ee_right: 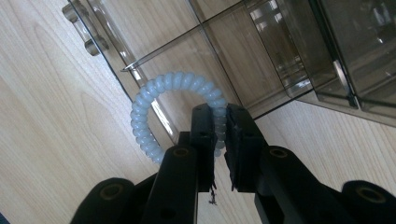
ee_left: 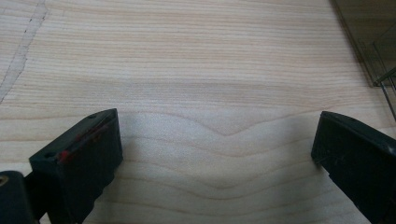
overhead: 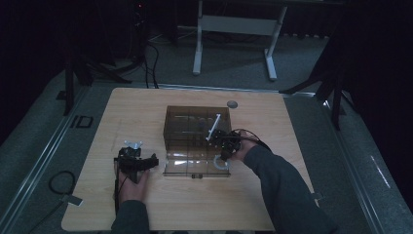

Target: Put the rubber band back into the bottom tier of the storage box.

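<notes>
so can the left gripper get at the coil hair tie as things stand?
Probably not directly. The coil hair tie is clamped in the right gripper over the open lid of the smoky box. The left gripper sits open over bare table; right hand blocks.

sleeves: dark grey, long | left hand-held gripper point(overhead: 138, 161): black, grey plate | right hand-held gripper point(ee_right: 222, 135): black, round screw holes, black cable

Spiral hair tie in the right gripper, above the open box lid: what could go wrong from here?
1. The right gripper pinches only one side of the spiral hair tie; the springy loop may twist free.
2. The loop hangs across the lid's edge, so it may catch there or land on the table instead of in the smoked plastic box.
</notes>
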Motion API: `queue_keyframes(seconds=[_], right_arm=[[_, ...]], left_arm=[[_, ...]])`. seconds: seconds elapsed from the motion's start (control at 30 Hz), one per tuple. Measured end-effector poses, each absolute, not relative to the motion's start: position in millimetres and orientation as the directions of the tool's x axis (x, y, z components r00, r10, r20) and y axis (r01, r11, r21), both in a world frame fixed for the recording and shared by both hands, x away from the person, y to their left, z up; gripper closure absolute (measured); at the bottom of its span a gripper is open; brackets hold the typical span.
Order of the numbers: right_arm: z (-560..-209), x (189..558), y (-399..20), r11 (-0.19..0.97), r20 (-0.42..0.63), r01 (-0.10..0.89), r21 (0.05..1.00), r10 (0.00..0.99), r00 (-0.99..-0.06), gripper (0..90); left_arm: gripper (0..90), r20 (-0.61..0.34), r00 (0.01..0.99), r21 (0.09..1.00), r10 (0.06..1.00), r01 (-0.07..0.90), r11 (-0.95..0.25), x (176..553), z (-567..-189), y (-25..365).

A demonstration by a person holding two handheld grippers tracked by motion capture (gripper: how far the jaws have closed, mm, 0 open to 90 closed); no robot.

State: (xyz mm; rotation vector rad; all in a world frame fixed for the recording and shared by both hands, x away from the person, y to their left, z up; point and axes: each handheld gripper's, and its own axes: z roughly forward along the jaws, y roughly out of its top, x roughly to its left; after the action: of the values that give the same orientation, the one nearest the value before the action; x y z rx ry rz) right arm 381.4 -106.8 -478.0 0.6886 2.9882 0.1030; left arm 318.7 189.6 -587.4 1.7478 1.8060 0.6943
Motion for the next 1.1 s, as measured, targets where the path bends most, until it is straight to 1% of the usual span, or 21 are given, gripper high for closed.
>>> queue_keyframes(seconds=[0.87,1.1], right_arm=[[-488.5,379.6,-95.4,0.910,-0.089,0.411,0.059,0.415,-0.905,81.7],[-495.0,381.8,-95.3,0.905,-0.079,0.421,0.060,0.425,-0.902,81.7]], left_arm=[[1.9,-0.021,-0.025,0.685,0.999,0.728,0.032,318.7,-587.5,189.6],[1.9,-0.022,-0.026,0.685,0.999,0.728,0.034,318.6,-587.5,189.5]])
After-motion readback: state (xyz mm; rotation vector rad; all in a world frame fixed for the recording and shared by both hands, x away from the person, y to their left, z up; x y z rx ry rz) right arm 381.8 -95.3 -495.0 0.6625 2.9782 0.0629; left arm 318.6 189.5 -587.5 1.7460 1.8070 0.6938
